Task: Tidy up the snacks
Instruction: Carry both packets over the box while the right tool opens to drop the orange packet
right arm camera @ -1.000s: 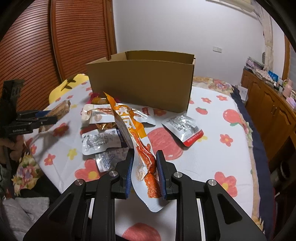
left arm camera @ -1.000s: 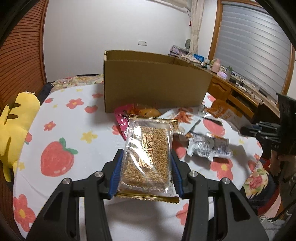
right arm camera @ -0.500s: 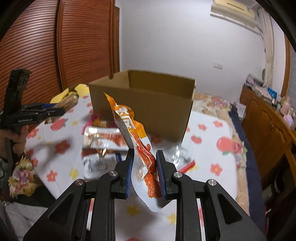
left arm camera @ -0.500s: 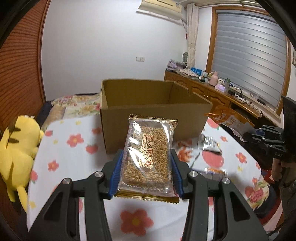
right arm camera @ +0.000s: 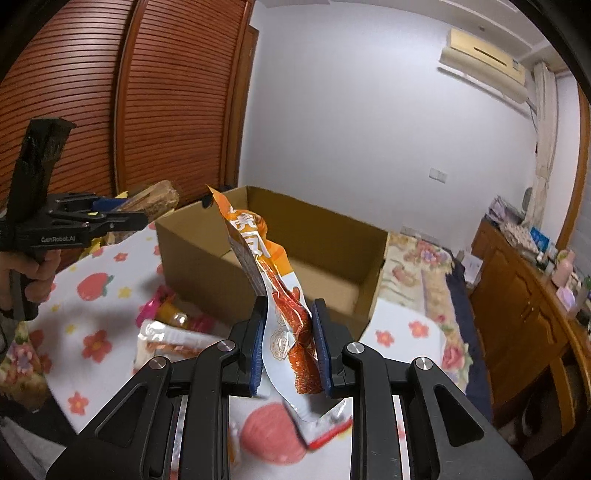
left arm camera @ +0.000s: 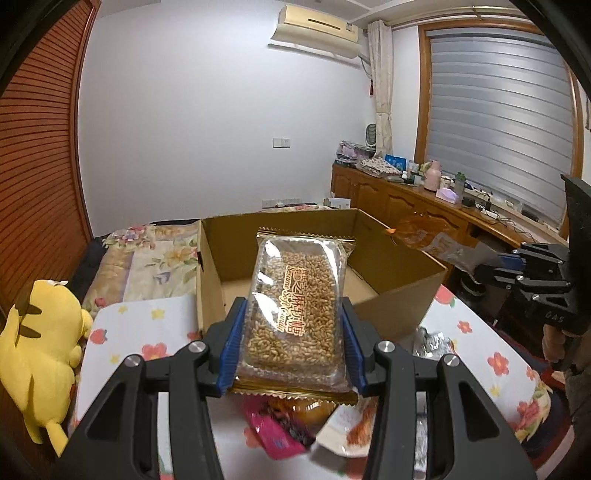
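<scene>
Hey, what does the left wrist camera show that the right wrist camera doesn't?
Only the left wrist view shows the yellow plush toy and the window blinds.

Only the right wrist view shows the person's hand holding the left gripper.

Both show the open cardboard box, the sesame candy pack clamped in the left gripper, the orange snack pouch clamped in the right gripper, and the air conditioner.

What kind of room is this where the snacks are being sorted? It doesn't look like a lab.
Most likely a bedroom in a home. A yellow plush toy lies beside floral bedding, a wall air conditioner hangs near a curtained window, and a wooden sideboard holds everyday clutter.
</scene>
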Motion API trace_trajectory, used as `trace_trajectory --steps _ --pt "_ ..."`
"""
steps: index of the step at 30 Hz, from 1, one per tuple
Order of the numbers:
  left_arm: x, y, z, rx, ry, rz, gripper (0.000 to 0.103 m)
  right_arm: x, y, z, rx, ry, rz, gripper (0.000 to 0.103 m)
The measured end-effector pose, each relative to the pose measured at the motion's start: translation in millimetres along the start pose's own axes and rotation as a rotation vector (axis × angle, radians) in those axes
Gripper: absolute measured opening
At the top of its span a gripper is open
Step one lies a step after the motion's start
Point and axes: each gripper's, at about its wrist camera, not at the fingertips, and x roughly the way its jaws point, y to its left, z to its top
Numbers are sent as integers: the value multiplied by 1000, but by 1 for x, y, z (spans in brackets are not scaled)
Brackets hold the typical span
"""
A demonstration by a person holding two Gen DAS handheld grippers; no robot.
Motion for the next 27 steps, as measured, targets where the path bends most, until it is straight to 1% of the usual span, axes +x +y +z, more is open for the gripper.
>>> trace_trajectory --steps 9,17,22,27 --pt "40 13 17 7 16 13 46 53 -9 22 -40 6 10 22" --pt "76 26 28 -8 53 8 46 100 -14 30 -72 32 29 22" --pt "91 27 32 -2 70 6 46 119 -20 33 -77 36 34 22" --pt "102 24 37 9 80 11 46 136 -24 31 -78 62 38 21"
